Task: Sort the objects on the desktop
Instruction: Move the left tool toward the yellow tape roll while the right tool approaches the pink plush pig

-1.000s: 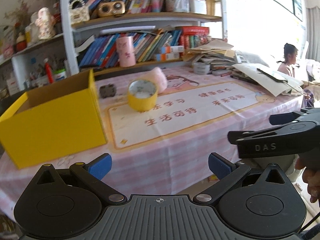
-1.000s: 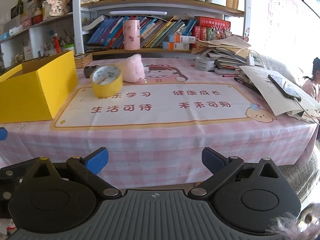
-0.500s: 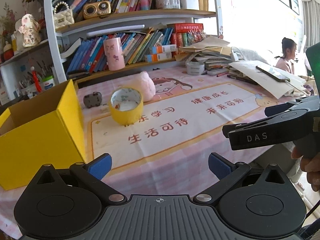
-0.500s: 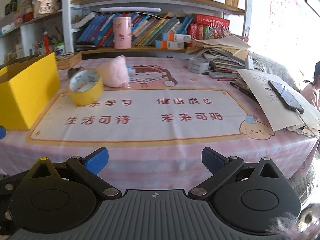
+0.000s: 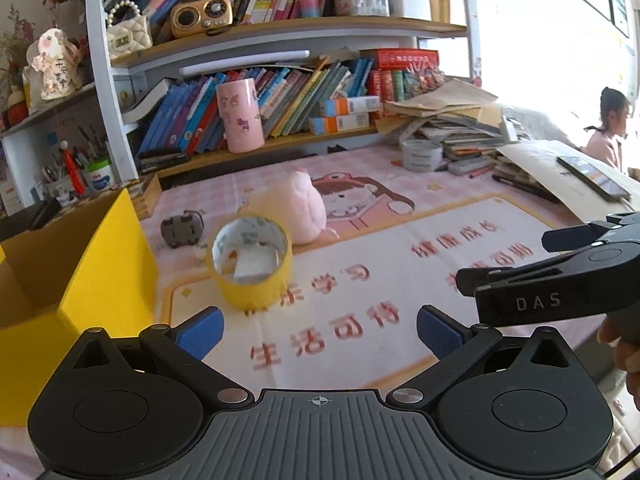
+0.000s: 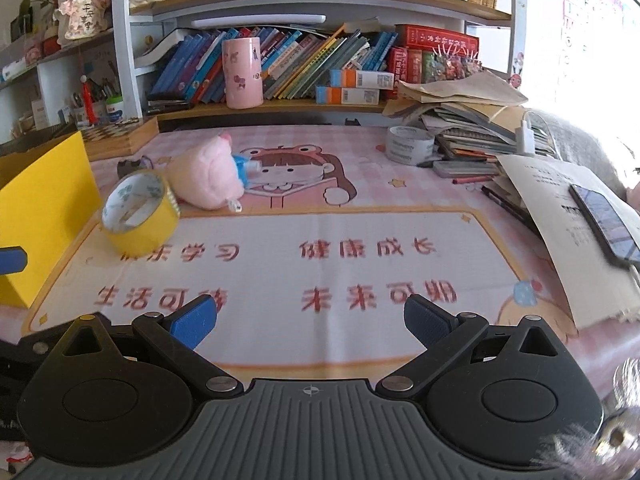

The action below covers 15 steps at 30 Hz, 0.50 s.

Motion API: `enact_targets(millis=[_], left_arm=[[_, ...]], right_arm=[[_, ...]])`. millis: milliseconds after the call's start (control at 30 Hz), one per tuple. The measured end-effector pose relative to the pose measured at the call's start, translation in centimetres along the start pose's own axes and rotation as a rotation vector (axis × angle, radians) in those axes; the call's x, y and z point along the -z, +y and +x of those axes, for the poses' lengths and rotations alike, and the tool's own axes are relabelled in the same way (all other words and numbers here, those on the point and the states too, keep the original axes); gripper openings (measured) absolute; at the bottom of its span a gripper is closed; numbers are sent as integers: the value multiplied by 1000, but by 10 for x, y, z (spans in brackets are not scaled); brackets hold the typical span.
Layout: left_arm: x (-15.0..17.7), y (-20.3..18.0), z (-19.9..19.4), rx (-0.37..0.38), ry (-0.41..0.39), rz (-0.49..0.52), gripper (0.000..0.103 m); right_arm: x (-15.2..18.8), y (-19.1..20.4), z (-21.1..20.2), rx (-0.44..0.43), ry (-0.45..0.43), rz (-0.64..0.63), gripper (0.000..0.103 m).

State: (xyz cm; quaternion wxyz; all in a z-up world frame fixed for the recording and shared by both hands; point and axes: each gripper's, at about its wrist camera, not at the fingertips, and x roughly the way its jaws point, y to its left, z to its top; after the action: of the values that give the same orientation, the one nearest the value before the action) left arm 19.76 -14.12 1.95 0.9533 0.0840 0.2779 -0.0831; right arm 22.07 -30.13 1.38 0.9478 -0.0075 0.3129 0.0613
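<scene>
A roll of yellow tape (image 5: 251, 266) stands on its flat side on the printed desk mat (image 5: 400, 280) of the worktop, near the mat's left edge. Touching it from behind is a pink plush toy (image 5: 294, 216), lying on its side. Left of the plush, just behind the tape, sits a small dark grey toy car (image 5: 182, 229). Left of the tape, close but apart, stands an open yellow cardboard box (image 5: 104, 264), its near corner facing the roll.

Well to the right of the tape, at the back of the worktop, a roll of grey tape (image 6: 409, 145) rests against a heap of books and papers (image 6: 472, 120). A phone (image 6: 606, 216) lies on a sheet of paper further right. Behind everything, a pink cylindrical holder (image 6: 243, 73) stands on the lower bookshelf.

The left gripper (image 5: 318, 330) hovers over the mat just in front of the yellow tape, fingers spread wide and empty. The right gripper (image 6: 308, 320) hangs to its right over the mat's front edge, fingers likewise spread and empty. Nothing lies between the left gripper and the tape.
</scene>
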Motion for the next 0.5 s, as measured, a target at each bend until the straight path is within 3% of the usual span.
enact_targets(millis=[500], left_arm=[[-30, 5, 53, -132, 35, -52, 103]], right_arm=[[-56, -18, 69, -139, 11, -35, 101]])
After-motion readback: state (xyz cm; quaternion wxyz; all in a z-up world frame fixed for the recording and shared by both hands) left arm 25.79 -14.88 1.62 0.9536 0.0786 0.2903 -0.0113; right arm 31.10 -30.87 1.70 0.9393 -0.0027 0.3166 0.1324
